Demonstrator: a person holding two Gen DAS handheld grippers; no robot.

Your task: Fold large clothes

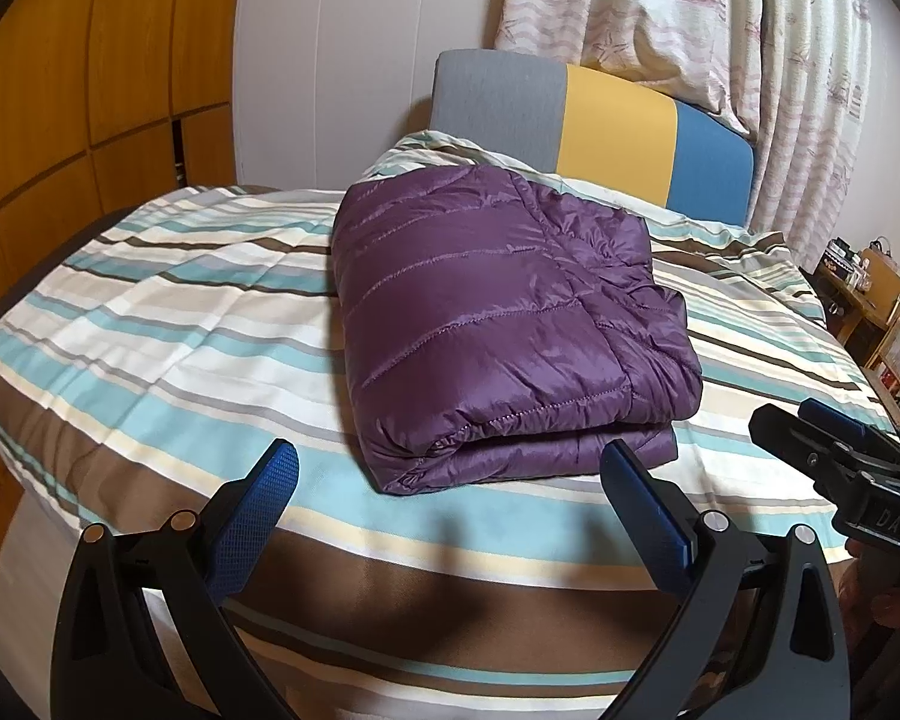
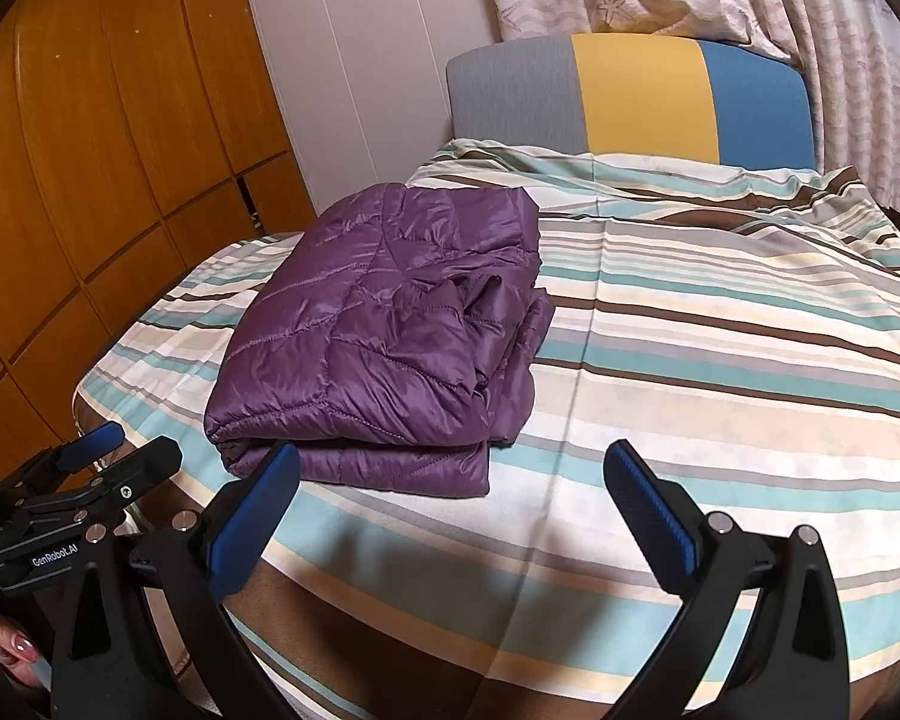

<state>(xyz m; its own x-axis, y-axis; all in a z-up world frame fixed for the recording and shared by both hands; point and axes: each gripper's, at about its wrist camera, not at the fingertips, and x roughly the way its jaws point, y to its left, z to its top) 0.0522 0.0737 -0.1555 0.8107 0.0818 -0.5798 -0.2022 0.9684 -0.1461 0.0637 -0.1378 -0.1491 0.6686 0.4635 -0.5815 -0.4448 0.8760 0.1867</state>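
Wardrobe: wooden panelled wardrobe (image 1: 90,90) filling the left edge of both views, beside a pale wall (image 1: 330,60).
Left tool: the left tool (image 1: 450,474) sits at the bottom of the left wrist view, its two blue-padded fingers (image 1: 258,516) spread wide apart with nothing between them; it hovers over the near edge of the bed, short of the jacket. It also shows at the lower left of the right wrist view (image 2: 114,450).
Jacket: the purple quilted jacket (image 1: 498,324) lies folded into a thick, roughly rectangular bundle on the bed, centre of the left wrist view and left of centre in the right wrist view (image 2: 384,342). Layered edges show along its near side and right side. Neither tool touches it.
Bed: the striped bedcover (image 1: 168,348) in teal, brown, cream and grey carries the jacket; it is rumpled toward the headboard.
Headboard: headboard (image 1: 600,126) in grey, yellow and blue blocks, upper centre.
Curtain: patterned pale curtain (image 1: 690,18) at upper right, behind the headboard.
Right tool: the right tool (image 2: 450,474), at the bottom of the right wrist view, has its fingers (image 2: 648,516) wide apart and empty, over bare bedcover just right of the jacket's near corner. It appears at the right edge of the left wrist view (image 1: 822,432).
Shelving: wooden shelving (image 1: 882,324) with small items, far right.
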